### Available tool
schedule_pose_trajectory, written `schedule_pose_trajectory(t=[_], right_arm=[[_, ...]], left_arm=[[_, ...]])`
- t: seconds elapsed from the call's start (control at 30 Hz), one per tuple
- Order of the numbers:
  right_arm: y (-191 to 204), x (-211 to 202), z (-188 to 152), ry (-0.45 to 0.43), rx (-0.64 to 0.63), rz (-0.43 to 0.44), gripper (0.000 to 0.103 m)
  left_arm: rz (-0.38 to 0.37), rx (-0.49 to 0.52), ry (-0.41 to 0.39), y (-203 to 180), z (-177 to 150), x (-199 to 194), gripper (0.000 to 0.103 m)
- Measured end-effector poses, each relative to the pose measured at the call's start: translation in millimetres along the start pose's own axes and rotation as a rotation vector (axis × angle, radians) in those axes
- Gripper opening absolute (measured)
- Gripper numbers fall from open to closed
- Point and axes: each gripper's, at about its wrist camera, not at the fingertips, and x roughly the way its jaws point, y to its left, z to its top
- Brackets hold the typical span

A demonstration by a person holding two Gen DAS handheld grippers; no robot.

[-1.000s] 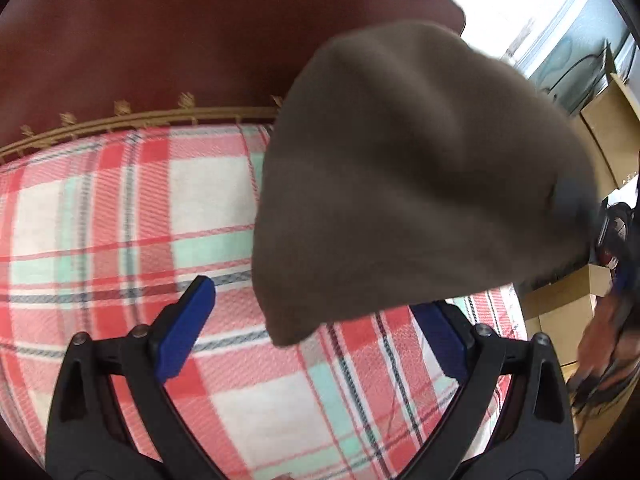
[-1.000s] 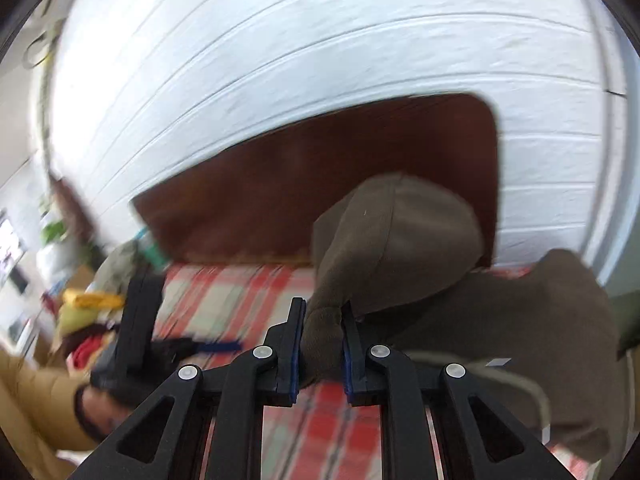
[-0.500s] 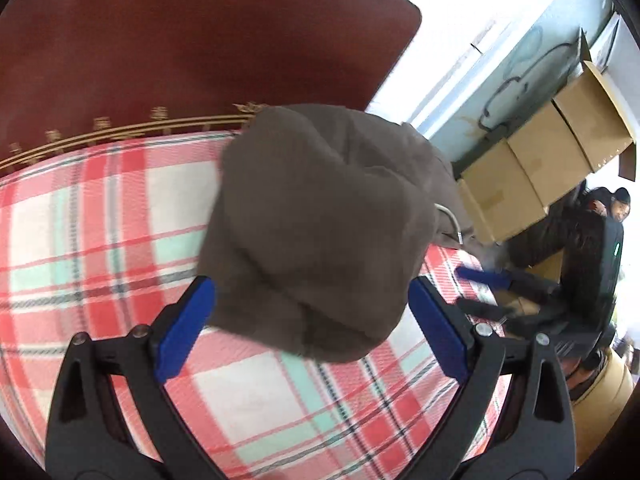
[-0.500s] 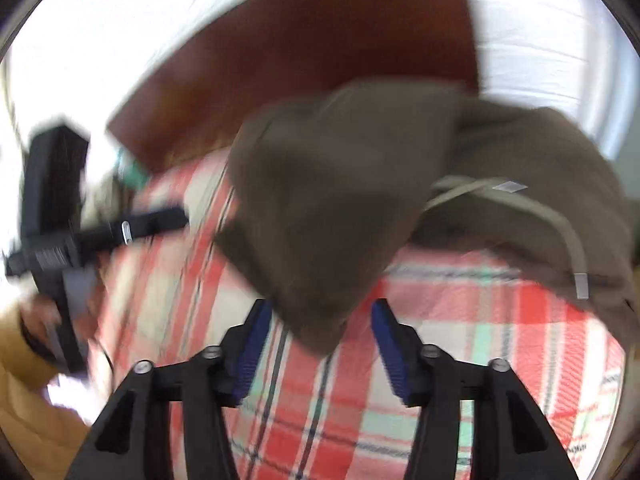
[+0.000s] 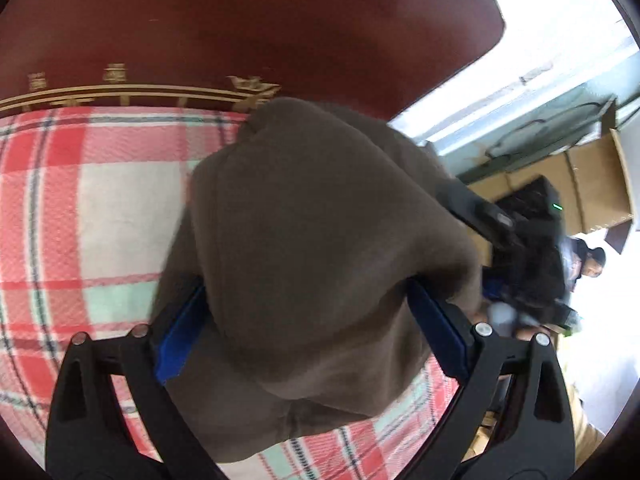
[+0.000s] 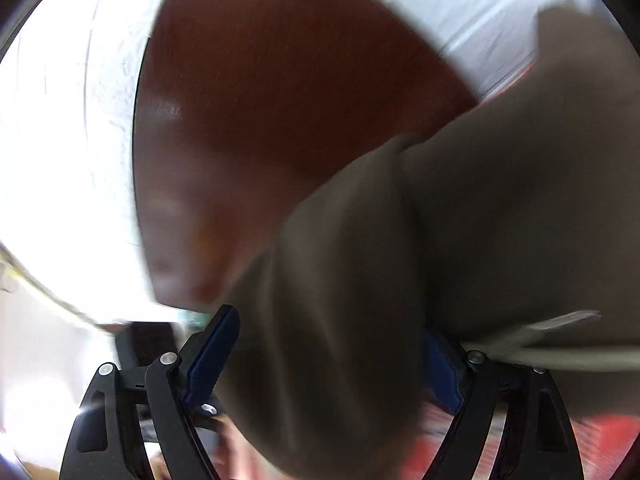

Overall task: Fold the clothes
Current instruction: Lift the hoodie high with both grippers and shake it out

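Observation:
A brown garment (image 5: 320, 248) lies bunched on the red, white and green plaid bed cover (image 5: 100, 208). My left gripper (image 5: 308, 332) is open, its blue pads on either side of the garment's near fold, which bulges between them. In the blurred right wrist view the same brown garment (image 6: 400, 280) fills the right half, with a pale drawstring (image 6: 560, 328) across it. My right gripper (image 6: 332, 360) is open with cloth between its wide-set jaws. The right gripper also shows in the left wrist view (image 5: 520, 248), at the garment's far right side.
A dark red headboard (image 5: 240, 28) with gold trim stands behind the bed, with a white wall (image 6: 60, 140) beyond it. Cardboard boxes (image 5: 580, 184) stand to the right of the bed. A person (image 5: 588, 264) is at the far right.
My right gripper let go of the garment, which dropped onto the bed. Both grippers then moved in close, so the cloth now sits between each pair of open jaws.

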Motion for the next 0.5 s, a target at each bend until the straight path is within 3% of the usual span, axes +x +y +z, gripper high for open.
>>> schedule_pose_trajectory(t=[0.03, 0.1, 0.27, 0.5], right_arm=[[-0.9, 5.5, 3.5, 0.003, -0.004, 0.03, 0.082], [-4.7, 14.1, 11.7, 0.01, 0.022, 0.116, 0.01], [31.3, -0.4, 13.4, -0.023, -0.079, 0.226, 0.01], [113.6, -109.6, 12.0, -0.217, -0.274, 0.387, 0.01]], left_arm=[[-0.019, -0.001, -0.001, -2.5, 0.5, 0.1, 0.097], [-0.057, -0.01, 0.0, -6.6, 1.8, 0.2, 0.097], [-0.199, -0.01, -0.023, -27.8, 8.7, -18.5, 0.096], [-0.377, 0.247, -0.15, -135.2, 27.6, -83.0, 0.096]])
